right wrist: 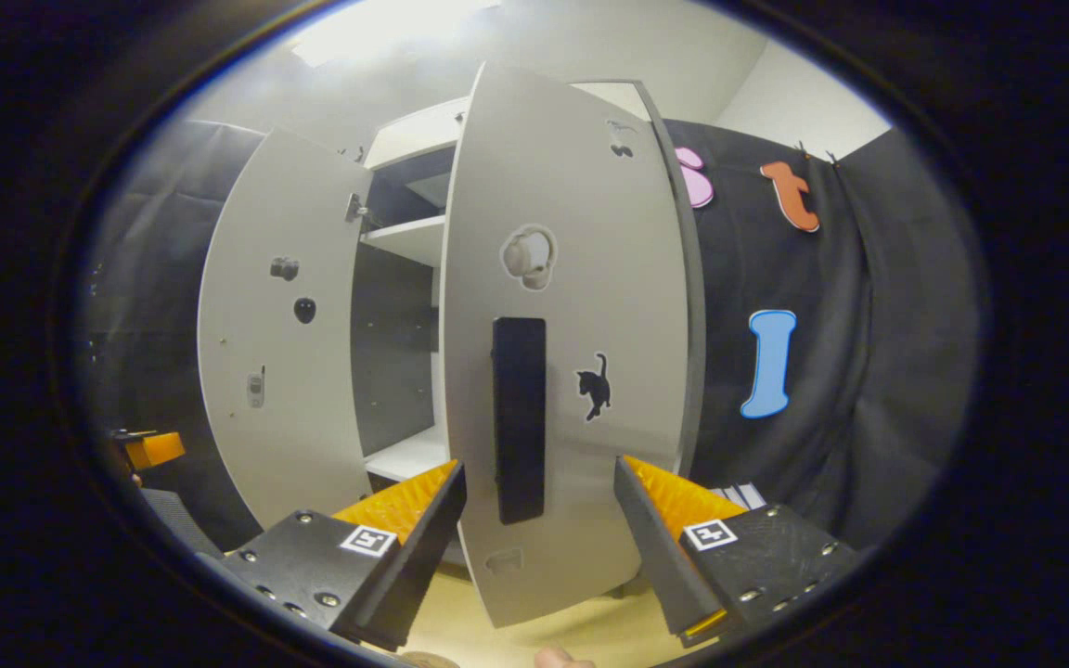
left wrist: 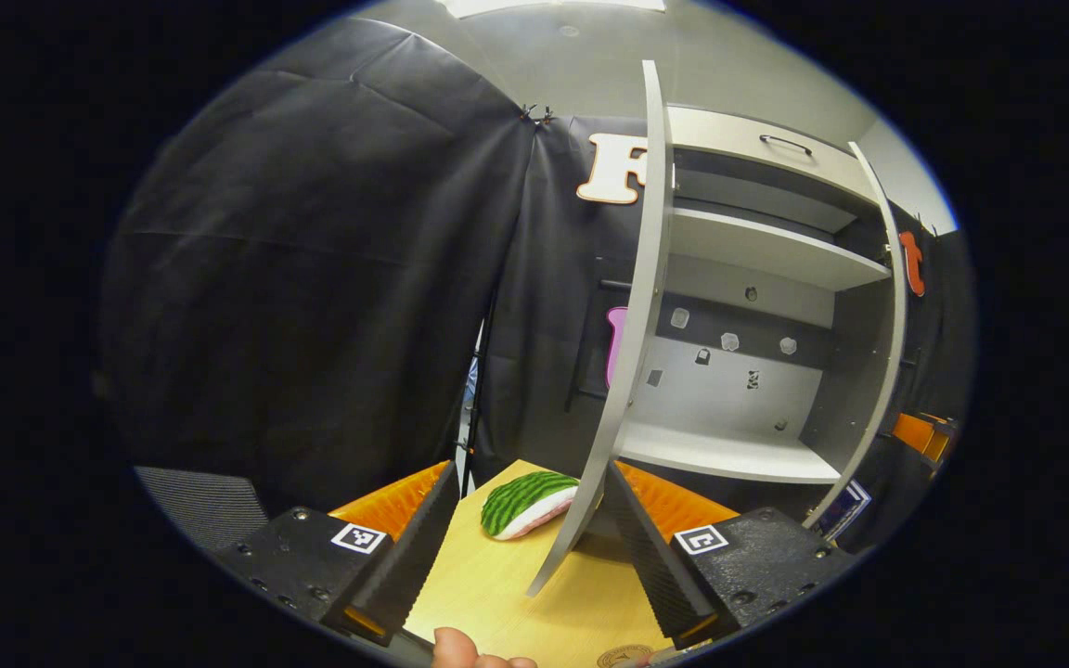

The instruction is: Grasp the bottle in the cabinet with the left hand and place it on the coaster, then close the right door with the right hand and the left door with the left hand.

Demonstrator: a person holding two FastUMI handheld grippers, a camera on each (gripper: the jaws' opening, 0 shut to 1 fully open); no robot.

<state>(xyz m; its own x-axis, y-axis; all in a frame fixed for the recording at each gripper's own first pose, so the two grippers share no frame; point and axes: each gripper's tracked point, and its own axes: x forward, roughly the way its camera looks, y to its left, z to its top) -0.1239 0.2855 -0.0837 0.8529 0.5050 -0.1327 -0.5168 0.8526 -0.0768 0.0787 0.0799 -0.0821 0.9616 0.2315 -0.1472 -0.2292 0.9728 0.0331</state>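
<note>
The right gripper [right wrist: 539, 520] gapes open facing the right door [right wrist: 572, 371], whose handle [right wrist: 519, 417] seems just ahead between its fingers.

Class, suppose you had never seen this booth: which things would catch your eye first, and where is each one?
In the right gripper view, the pale cabinet door stands just ahead of the open right gripper, its black handle between the fingers. In the left gripper view, a watermelon-slice toy lies on the wooden table beside the other door's edge.

A watermelon-slice toy [left wrist: 527, 502] lies on the light wooden tabletop [left wrist: 507, 594], and small animal stickers, among them a black cat [right wrist: 595, 385], show nearby.
</note>
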